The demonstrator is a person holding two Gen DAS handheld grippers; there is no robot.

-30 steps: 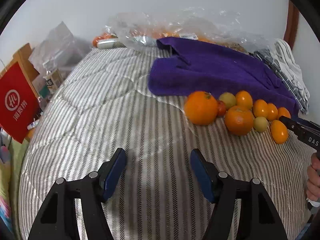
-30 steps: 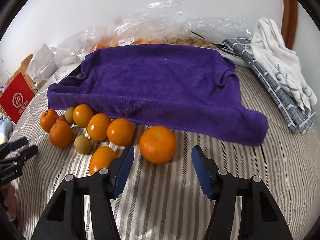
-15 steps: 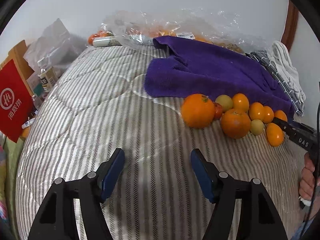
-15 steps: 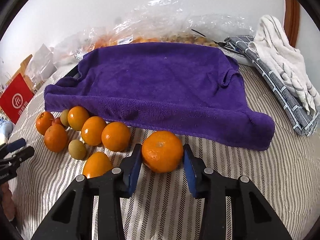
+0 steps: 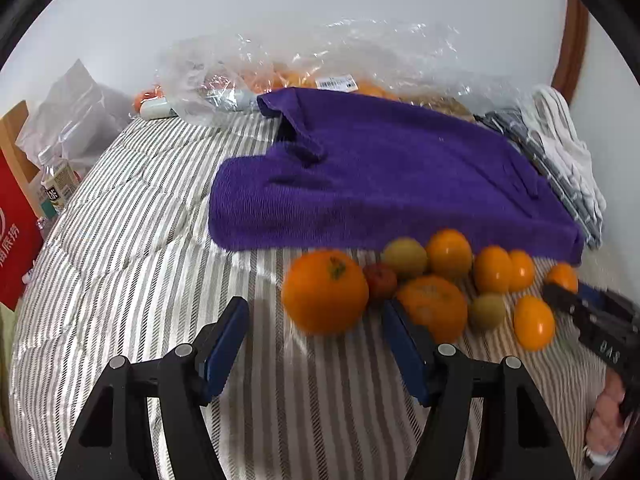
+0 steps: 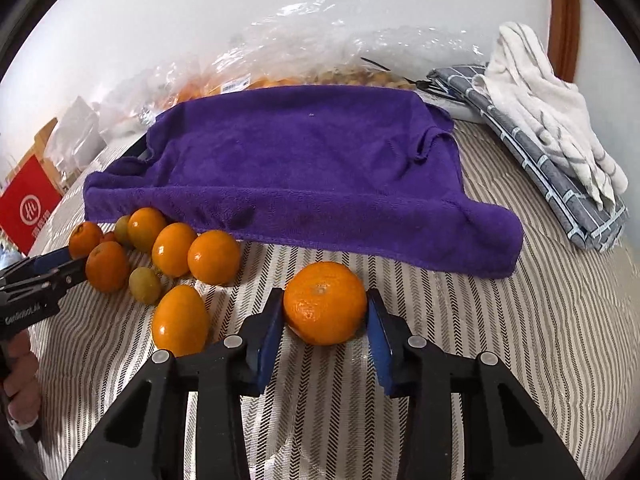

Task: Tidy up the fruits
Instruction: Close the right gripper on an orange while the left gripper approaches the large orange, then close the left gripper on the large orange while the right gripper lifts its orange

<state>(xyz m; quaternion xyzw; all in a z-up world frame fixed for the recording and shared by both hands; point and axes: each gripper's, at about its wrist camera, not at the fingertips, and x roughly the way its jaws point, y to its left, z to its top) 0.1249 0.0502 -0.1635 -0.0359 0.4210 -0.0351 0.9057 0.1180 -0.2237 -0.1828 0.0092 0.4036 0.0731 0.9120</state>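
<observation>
A striped, quilted bedcover (image 6: 520,360) fills both views, running back to a plain pale wall, with a purple towel (image 6: 304,168) spread across its middle. Behind the towel lies a crumpled clear plastic bag (image 5: 360,52); its orange contents are too veiled to name. Left of the towel, at the bed's edge, stand a red carton (image 5: 14,240) cut off by the frame and a small bottle (image 5: 56,188) whose label is unreadable. Right of the towel are a grey checked cloth (image 6: 560,184) and a white striped cloth (image 6: 548,108) heaped on it.

In front of the towel, the right gripper (image 6: 325,312) has its blue pads pressed on either side of a large orange (image 6: 325,303), which rests on the bedcover. To the left of that orange, along the towel's front hem, sits a cluster of smaller oranges (image 6: 172,248) with two greenish fruits among them; a reddish one is mostly hidden. The left gripper (image 5: 316,324) stands half open and empty before a big stemmed orange (image 5: 325,291), blurred in that view, not touching it. A hand (image 5: 606,420) shows only partly at the frame's edge.
</observation>
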